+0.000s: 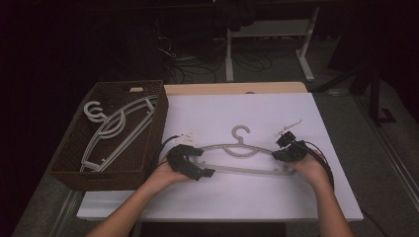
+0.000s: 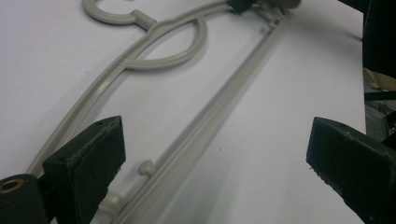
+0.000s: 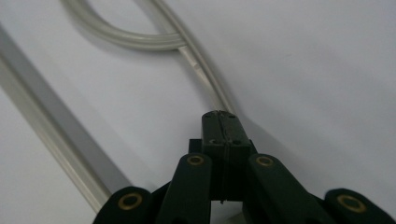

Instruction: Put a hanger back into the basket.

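Right gripper (image 3: 219, 126) is clamped tight on the right shoulder of the hanger (image 1: 237, 148), which lies flat on the white table (image 1: 222, 197) between both hands. Left gripper (image 2: 215, 158) sits wide open over the hanger's left end, gripping nothing. With 2 hangers (image 1: 113, 128) in the basket (image 1: 153, 133) already, this looks like the last 1 left to lift and carry over.
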Demonstrator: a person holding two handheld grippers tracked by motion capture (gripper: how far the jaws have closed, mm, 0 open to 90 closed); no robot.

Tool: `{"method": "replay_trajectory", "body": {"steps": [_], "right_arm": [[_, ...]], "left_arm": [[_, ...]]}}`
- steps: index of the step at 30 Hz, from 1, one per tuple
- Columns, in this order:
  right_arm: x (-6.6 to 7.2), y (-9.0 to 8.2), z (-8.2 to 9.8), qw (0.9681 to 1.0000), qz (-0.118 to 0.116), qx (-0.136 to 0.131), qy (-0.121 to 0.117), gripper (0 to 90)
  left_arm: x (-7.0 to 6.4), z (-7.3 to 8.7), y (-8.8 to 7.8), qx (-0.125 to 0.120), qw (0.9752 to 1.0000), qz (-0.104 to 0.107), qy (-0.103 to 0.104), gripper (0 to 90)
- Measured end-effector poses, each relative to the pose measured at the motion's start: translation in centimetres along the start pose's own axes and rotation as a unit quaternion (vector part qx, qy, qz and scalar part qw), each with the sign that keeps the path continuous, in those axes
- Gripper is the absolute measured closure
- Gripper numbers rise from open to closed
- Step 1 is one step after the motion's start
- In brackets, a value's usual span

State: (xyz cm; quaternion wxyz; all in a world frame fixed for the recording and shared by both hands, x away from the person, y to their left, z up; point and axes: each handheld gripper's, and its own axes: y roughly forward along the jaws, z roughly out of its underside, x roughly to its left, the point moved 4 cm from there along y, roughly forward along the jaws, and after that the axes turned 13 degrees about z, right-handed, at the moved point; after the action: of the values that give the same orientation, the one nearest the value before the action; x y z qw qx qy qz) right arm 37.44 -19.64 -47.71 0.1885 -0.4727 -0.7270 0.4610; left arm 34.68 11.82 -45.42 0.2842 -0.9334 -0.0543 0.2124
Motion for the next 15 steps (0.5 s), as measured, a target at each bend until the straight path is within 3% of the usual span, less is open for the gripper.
{"method": "replay_trajectory", "body": {"steps": [4, 7, 10, 13, 15], "right_arm": [[-1.2, 0.6, -0.6, 0.9997, 0.006, -0.005, 0.023, 89.3], [-1.3, 0.0, -0.5, 0.9986, -0.018, -0.029, 0.041, 82.4], [-1.0, -0.9, -0.2, 0.9969, -0.038, -0.049, 0.048, 66.2], [-0.6, -1.6, 0.3, 0.9950, -0.048, -0.068, 0.057, 49.6], [-0.3, -1.9, 0.7, 0.9943, -0.047, -0.074, 0.061, 38.9]], "left_arm": [[0.1, 0.0, 0.0, 0.002, 1.0000, -0.003, 0.002, 4.7], [0.1, -0.2, 0.0, -0.002, 1.0000, -0.008, 0.003, 5.6], [0.4, -0.6, -0.1, -0.003, 0.9998, -0.016, 0.007, 9.3], [1.0, -1.4, -0.1, -0.015, 0.9991, -0.040, 0.005, 18.6], [1.7, -1.8, -0.1, -0.013, 0.9972, -0.073, 0.012, 33.8]]}}
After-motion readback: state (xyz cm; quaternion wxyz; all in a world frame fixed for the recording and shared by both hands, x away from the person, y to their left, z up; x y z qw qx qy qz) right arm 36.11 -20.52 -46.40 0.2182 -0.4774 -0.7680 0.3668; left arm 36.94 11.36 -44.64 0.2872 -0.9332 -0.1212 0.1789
